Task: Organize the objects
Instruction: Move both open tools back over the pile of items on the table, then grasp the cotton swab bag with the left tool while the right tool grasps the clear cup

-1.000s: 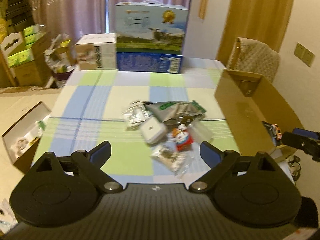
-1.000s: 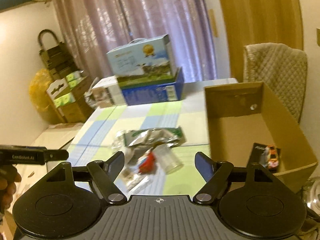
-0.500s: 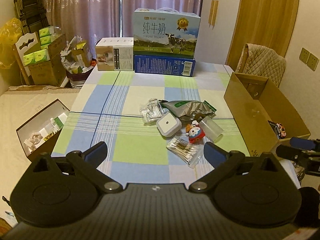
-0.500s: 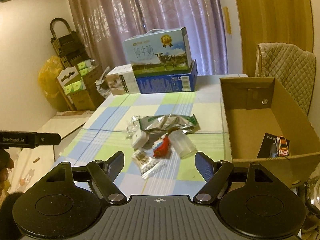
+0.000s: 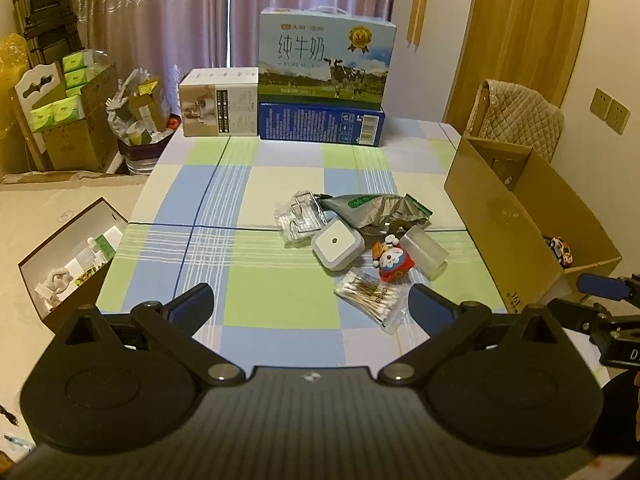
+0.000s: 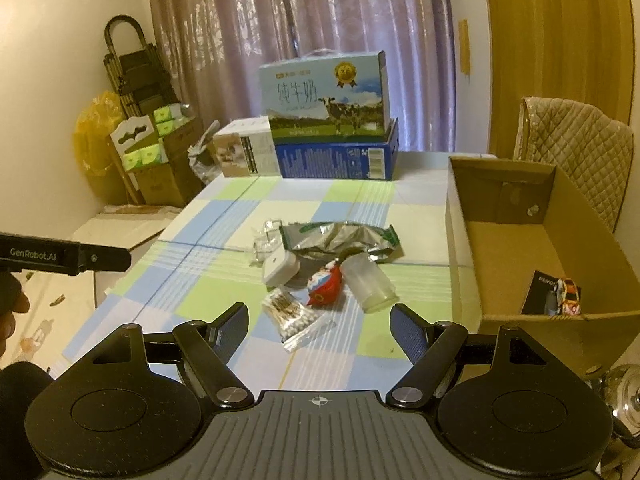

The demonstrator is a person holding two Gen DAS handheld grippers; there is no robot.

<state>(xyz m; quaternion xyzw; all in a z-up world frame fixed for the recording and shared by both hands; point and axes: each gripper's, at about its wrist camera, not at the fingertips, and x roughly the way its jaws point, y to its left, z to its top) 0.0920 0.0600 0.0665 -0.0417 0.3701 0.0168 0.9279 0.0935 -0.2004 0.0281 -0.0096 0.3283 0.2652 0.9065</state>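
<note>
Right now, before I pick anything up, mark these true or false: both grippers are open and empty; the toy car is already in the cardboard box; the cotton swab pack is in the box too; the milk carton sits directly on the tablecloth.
1. Left gripper and right gripper are open and empty: true.
2. The toy car is in the cardboard box: true.
3. The cotton swab pack is in the box: false, it lies on the tablecloth.
4. The milk carton sits on the tablecloth: false, it stands on a blue box.

Two matching black handheld grippers (image 5: 310,306) (image 6: 318,324): round pivot discs, silver screws, ribbed grey housing, blue-padded fingers (image 6: 408,330). One side reads "GenRobot.AI" in white.
</note>
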